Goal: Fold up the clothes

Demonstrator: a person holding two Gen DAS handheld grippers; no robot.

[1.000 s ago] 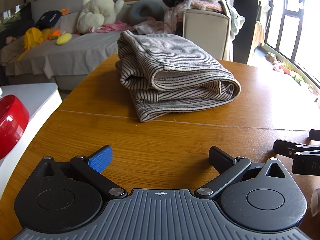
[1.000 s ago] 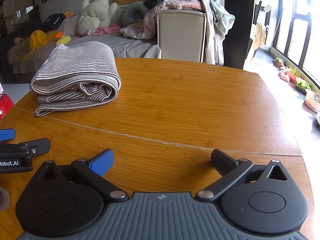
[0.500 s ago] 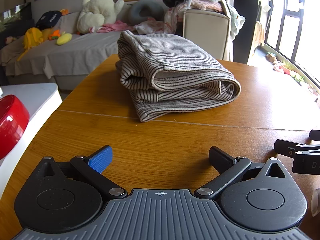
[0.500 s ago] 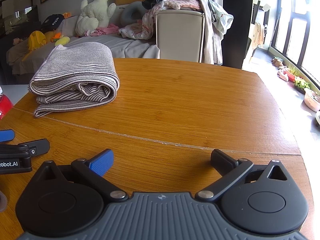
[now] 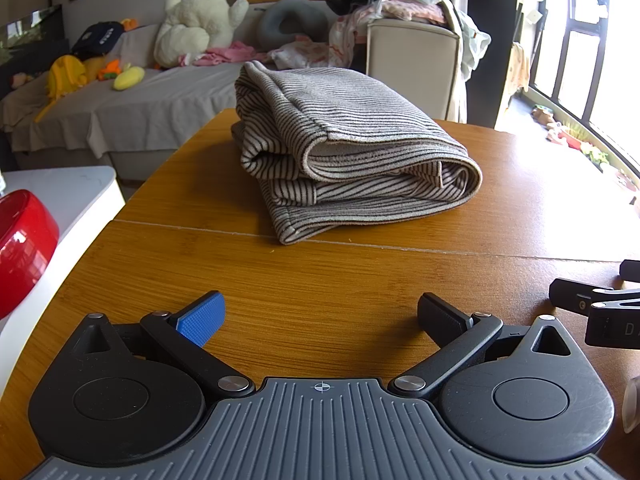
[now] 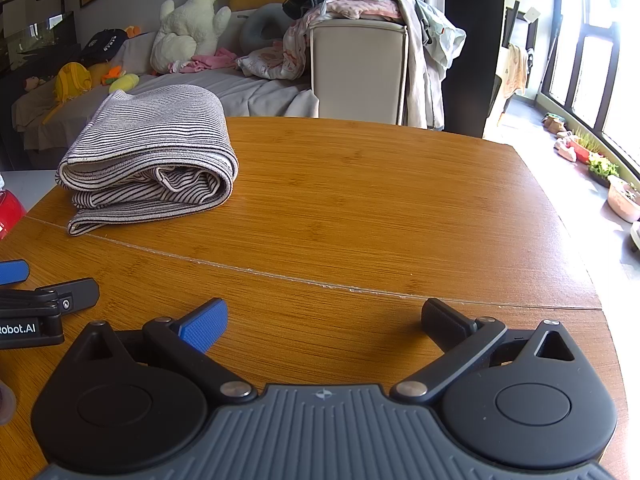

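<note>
Hardly anything has shifted since a second ago: the right wrist view has drifted a touch, so the folded garment sits slightly lower and nearer in it, while the left wrist view is unchanged.

The left gripper (image 5: 320,318) sits low over the wooden table (image 5: 360,288) with its jaws spread wide and nothing between them, one finger faced with a ribbed blue pad (image 5: 202,318), the other a plain black block. The right gripper (image 6: 324,322) matches it, wide apart and empty, blue ribbed pad on one side, black on the other. The two tools rest side by side, each one's tips showing at the edge of the other's view.

Ahead of the left gripper, beyond a thin seam running across the grained, honey-coloured tabletop, lies the striped garment (image 5: 344,160): soft grey knit with fine dark stripes, folded into a thick, rounded bundle of several layers, its lowest layer poking out towards the seam. From the right wrist view the same bundle (image 6: 152,156) sits far left on the table, well apart from both grippers.

Off the table's left edge, a glossy red bowl (image 5: 22,248) rests on a white surface. Behind, a grey-covered sofa (image 5: 120,108) carries a cream plush duck (image 5: 200,16), and loose clothes are heaped on a beige chair (image 5: 408,64).
</note>
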